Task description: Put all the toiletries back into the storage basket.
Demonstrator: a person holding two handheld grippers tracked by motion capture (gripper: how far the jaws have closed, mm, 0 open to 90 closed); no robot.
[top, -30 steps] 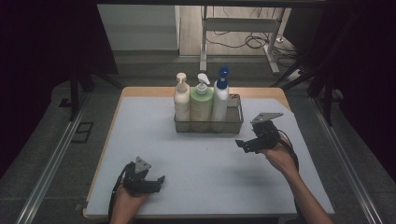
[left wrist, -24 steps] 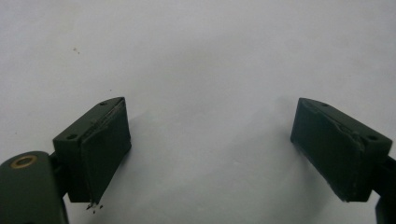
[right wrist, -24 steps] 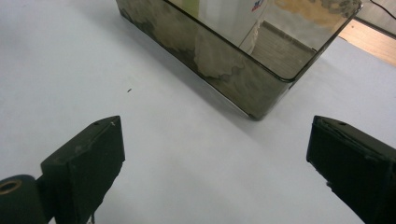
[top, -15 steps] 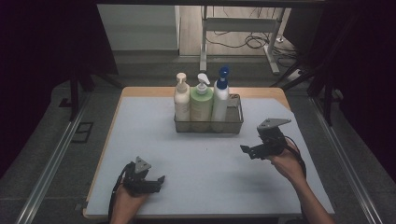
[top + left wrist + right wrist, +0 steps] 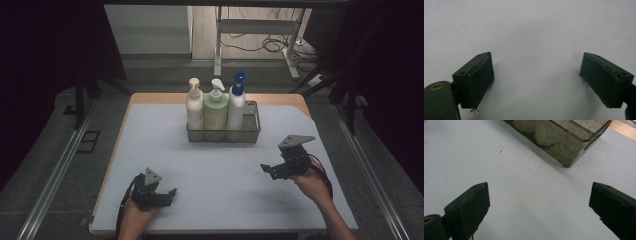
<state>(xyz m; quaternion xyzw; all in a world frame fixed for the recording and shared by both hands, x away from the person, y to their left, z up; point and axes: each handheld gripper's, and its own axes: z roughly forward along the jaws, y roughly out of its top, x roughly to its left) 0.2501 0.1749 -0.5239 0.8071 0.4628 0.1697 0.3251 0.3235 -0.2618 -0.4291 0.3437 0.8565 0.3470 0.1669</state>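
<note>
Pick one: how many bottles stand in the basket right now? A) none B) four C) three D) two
C, the high view shows three pump bottles upright side by side in the basket: cream, green, and white with a blue pump.

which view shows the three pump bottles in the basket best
The high view: all three bottles stand upright side by side in the wire basket, pumps and colours plain. The right gripper view catches just the basket's lower corner with blurred bottle bases behind the mesh. The left gripper view looks at bare table.
</note>
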